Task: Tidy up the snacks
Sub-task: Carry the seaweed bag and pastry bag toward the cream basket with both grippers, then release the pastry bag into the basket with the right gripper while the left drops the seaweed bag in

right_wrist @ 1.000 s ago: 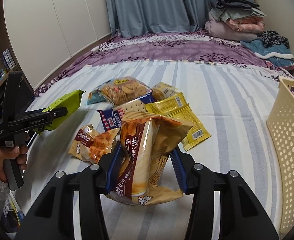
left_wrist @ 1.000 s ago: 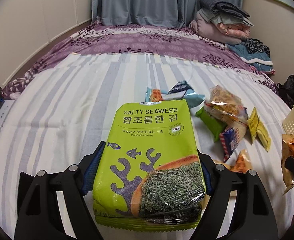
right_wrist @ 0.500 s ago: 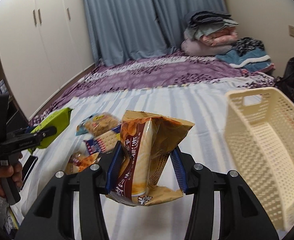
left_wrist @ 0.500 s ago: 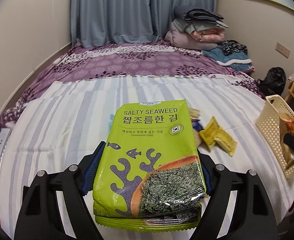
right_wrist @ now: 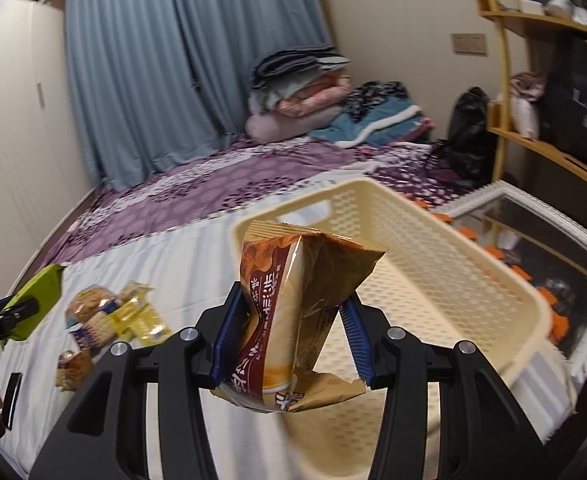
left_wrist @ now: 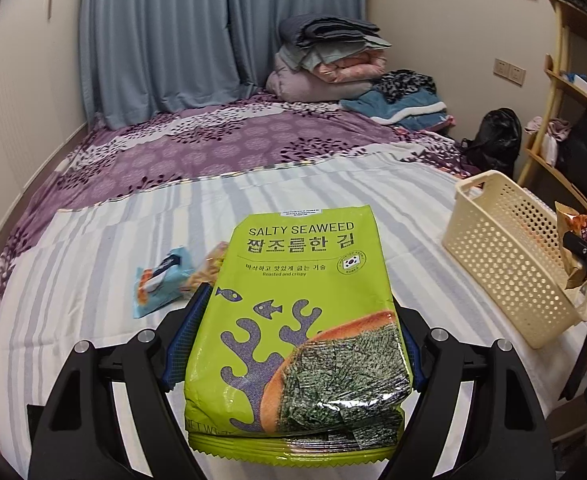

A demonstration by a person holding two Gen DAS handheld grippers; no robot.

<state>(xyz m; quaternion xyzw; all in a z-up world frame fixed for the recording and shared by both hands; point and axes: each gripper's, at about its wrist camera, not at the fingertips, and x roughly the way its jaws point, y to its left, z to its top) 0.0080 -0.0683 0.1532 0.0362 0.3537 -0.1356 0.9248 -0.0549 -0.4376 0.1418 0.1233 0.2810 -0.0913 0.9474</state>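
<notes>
My left gripper [left_wrist: 293, 344] is shut on a green salty seaweed pack [left_wrist: 297, 320], held above the striped bed. My right gripper [right_wrist: 291, 340] is shut on a brown and gold snack bag [right_wrist: 293, 312], held over the near end of a cream perforated basket [right_wrist: 445, 280]. The basket also shows in the left wrist view [left_wrist: 509, 256] at the right, with the right gripper and its bag [left_wrist: 577, 240] at its near end. Loose snacks [right_wrist: 113, 320] lie on the bed to the left; a blue packet [left_wrist: 161, 284] lies beside the seaweed pack.
Folded bedding [left_wrist: 325, 60] is stacked at the head of the bed by the curtains. A wooden shelf [right_wrist: 533, 80] and a black bag [left_wrist: 493, 140] stand at the right. A white-framed glass case [right_wrist: 533, 248] lies beyond the basket.
Both grippers have swung to the right with their packs. The right gripper has carried the snack bag from beside the basket to over its near end. The loose snacks have slid left in both views.
</notes>
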